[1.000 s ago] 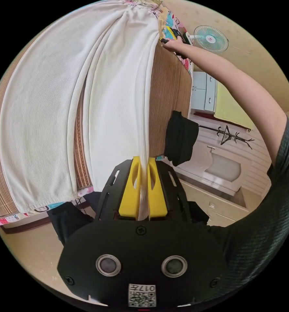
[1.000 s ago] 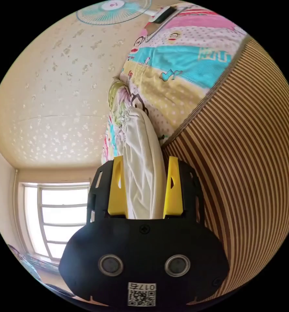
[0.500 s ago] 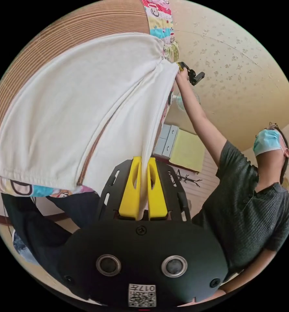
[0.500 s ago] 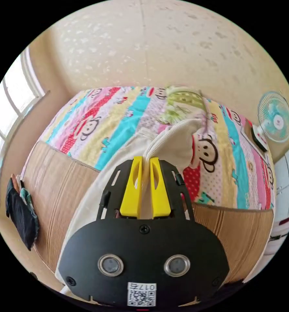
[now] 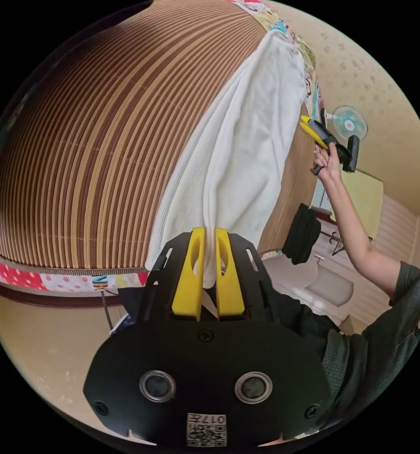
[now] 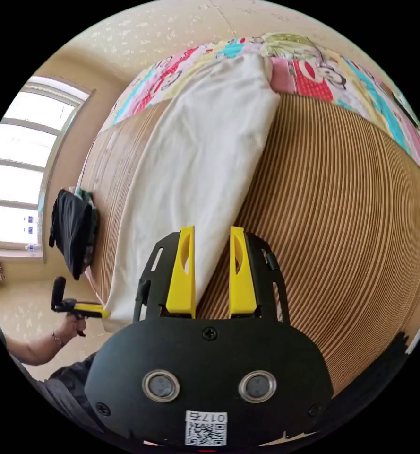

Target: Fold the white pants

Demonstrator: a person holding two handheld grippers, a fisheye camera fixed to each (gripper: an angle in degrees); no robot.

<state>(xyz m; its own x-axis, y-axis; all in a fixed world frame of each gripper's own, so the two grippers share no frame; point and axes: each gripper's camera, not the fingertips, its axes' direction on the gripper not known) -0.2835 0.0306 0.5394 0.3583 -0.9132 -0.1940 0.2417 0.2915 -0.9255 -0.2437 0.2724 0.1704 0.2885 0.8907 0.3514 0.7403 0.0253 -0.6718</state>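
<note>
Between the left gripper's (image 5: 208, 269) jaws: a bunched edge of the white pants (image 5: 247, 146), both jaws closed on it at what looks like the leg end. Rest of the pants runs away from those jaws across the striped bamboo mat (image 5: 101, 142) on the bed, toward the cartoon-print bedding (image 6: 313, 66) at the far end. Right gripper (image 6: 211, 269): jaws apart, nothing between them, hovering over the mat with the pants' long edge just off its left jaw. Left gripper view also picks up the right gripper (image 5: 319, 135) out past the pants' far end, held in the person's hand (image 5: 327, 165), clear of the cloth. Progress, as I read it: pants lie as one long narrow strip, so the leg-on-leg lengthwise fold looks done. Left to do: release the leg end or carry it over toward the waist, cross-fold the strip, flatten. Black garment (image 6: 70, 231) hanging off the bed edge is unrelated.
</note>
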